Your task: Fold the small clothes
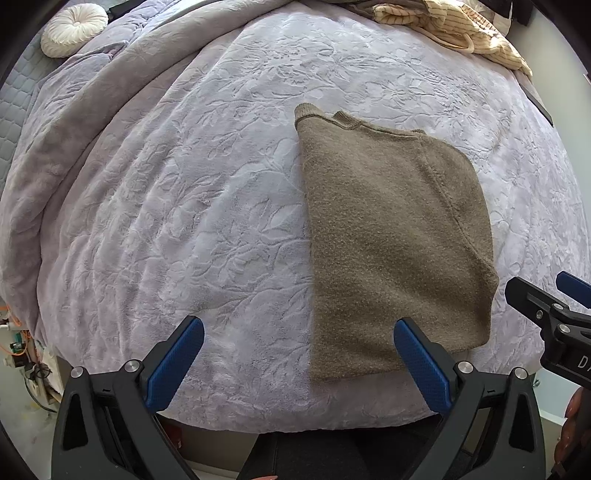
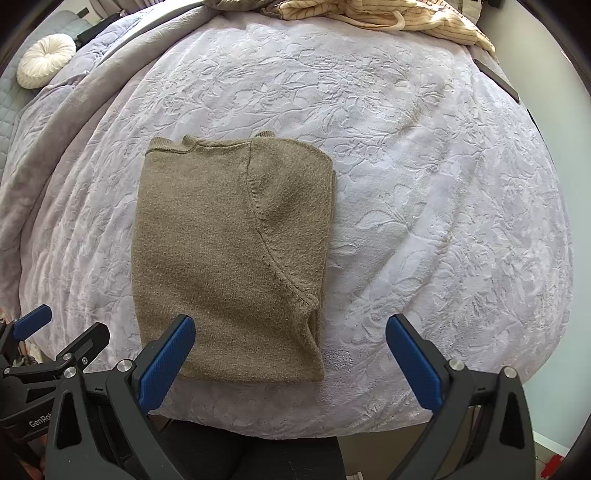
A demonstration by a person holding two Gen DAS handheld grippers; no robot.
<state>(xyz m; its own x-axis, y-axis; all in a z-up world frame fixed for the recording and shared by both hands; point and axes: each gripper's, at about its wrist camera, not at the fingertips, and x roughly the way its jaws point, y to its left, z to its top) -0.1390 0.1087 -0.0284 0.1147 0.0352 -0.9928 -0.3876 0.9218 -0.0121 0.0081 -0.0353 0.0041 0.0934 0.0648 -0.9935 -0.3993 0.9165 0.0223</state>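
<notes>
An olive-brown knit sweater [image 1: 391, 240] lies folded into a narrow rectangle on the lavender bedspread [image 1: 184, 184], collar at the far end. It also shows in the right wrist view [image 2: 229, 258]. My left gripper [image 1: 299, 332] is open and empty, hovering over the sweater's near left corner. My right gripper [image 2: 291, 328] is open and empty, over the sweater's near right corner. Each gripper shows at the edge of the other's view, the right one in the left wrist view [image 1: 546, 302] and the left one in the right wrist view [image 2: 55, 332].
A cream striped garment [image 2: 388, 14] is heaped at the far edge of the bedspread [image 2: 443, 184]. A round white cushion [image 2: 46, 59] lies far left. A dark flat object [image 2: 496, 79] sits at the far right edge. The bed's near edge is just below the sweater.
</notes>
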